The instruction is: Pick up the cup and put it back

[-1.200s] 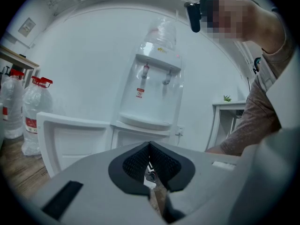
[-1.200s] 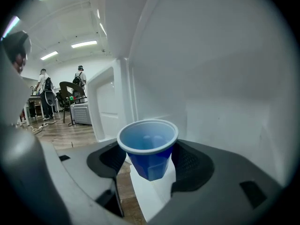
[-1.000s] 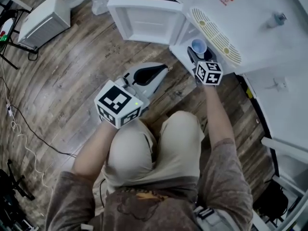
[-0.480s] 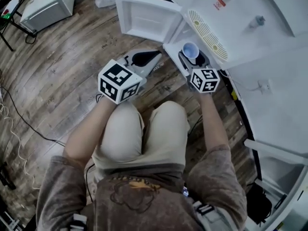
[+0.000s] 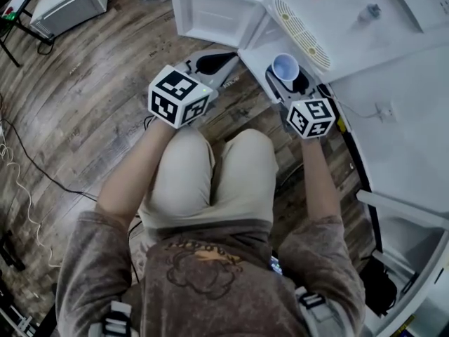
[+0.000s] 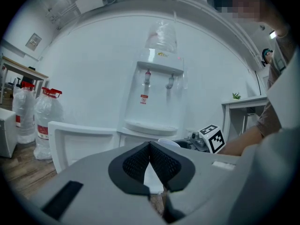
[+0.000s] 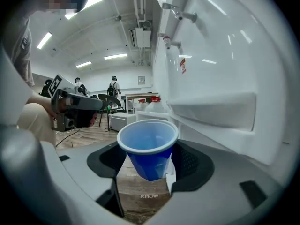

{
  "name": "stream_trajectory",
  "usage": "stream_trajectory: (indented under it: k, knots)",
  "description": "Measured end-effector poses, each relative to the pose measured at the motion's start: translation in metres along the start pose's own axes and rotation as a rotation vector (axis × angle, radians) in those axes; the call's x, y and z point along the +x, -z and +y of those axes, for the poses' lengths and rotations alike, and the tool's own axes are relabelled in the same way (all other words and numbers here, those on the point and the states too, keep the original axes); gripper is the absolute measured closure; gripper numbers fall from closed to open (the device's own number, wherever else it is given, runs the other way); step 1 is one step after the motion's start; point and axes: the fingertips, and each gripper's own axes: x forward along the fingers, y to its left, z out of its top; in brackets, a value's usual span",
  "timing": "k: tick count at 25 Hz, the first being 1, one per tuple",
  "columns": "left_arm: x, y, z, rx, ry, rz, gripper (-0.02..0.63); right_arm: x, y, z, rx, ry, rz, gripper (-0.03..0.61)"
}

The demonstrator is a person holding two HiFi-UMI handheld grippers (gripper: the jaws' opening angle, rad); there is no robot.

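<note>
Right gripper view: blue cup [image 7: 148, 146] in grip

Right hand-held gripper [image 7: 150, 165] clamped on the cup, which is upright, above the wood floor [image 7: 140, 186], just left of the white water dispenser [image 7: 211, 69]. Left hand-held gripper [image 6: 150, 159]: jaws together, nothing between, apart to the cup's left.

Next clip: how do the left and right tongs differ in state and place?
The left tongs are shut tip to tip and empty; the right tongs are clamped on an upright blue cup. The left tongs sit by the open door; the right tongs sit in front of the dispenser. Both point toward the dispenser.
</note>
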Motion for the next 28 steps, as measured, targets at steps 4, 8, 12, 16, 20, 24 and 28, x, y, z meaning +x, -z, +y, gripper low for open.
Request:
stream_trajectory:
  k: [4, 8, 12, 16, 20, 24, 28]
  knots:
    - [0.000, -0.002, 0.000, 0.000, -0.004, -0.008, 0.611, -0.015, 0.001, 0.009, 0.003, 0.012, 0.004, 0.276]
    - [0.000, -0.001, 0.001, 0.004, -0.003, -0.004, 0.611, -0.023, 0.008, 0.024, 0.019, -0.003, 0.035, 0.276]
    - [0.000, -0.002, 0.002, 0.009, -0.001, -0.006, 0.611, -0.027, 0.008, 0.032, 0.052, 0.010, 0.036, 0.276]
    - [-0.001, -0.001, 0.003, 0.013, -0.005, -0.007, 0.611, -0.034, 0.007, 0.042, 0.070, 0.042, 0.022, 0.276]
    - [-0.002, -0.001, 0.004, 0.018, -0.001, -0.008, 0.611, -0.039, 0.001, 0.049, 0.076, 0.066, 0.001, 0.276]
    - [-0.002, -0.001, 0.003, 0.019, 0.006, -0.010, 0.611, -0.041, 0.000, 0.052, 0.083, 0.065, -0.004, 0.276]
    - [-0.004, -0.002, 0.003, 0.012, 0.006, -0.018, 0.611, -0.044, 0.003, 0.051, 0.092, 0.071, 0.001, 0.276]
